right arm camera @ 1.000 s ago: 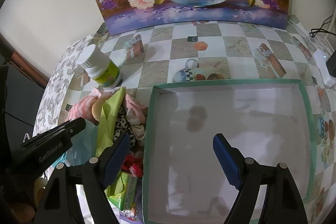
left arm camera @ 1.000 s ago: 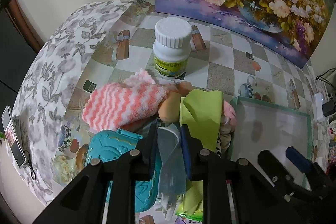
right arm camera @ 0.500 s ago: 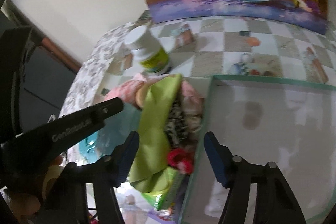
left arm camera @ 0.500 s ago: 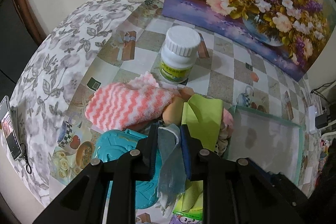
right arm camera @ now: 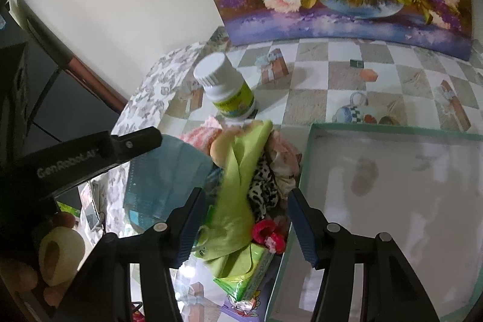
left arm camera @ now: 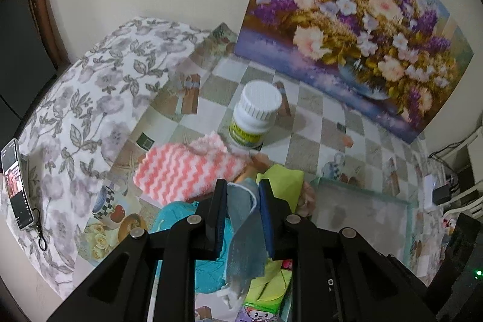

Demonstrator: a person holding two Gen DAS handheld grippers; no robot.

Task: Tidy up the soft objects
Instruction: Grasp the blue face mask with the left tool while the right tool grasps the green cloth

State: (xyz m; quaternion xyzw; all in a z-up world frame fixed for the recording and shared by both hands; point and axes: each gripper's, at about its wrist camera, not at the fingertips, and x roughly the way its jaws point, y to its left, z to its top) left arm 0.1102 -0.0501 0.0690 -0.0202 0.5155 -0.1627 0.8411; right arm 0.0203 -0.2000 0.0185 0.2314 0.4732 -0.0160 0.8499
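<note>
On the checkered tablecloth point(left arm camera: 308, 122), the left gripper point(left arm camera: 241, 201) pinches a grey-blue cloth point(left arm camera: 246, 231) at lower centre, probably bound for the green-rimmed tray point(right arm camera: 392, 130); the right gripper point(right arm camera: 246, 219) gapes empty.

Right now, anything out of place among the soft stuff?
Yes: a hard white pill bottle stands upright just behind the striped pink cloth. The green-rimmed tray holds nothing yet. The left gripper pinches a blue mask.

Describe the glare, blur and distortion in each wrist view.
Left wrist view: fisheye bends the flower painting; dark vignette corners; the grey-blue cloth in the left hand-held gripper looks soft. Right wrist view: glare patches on the green-rimmed white tray; curved table edges.
</note>
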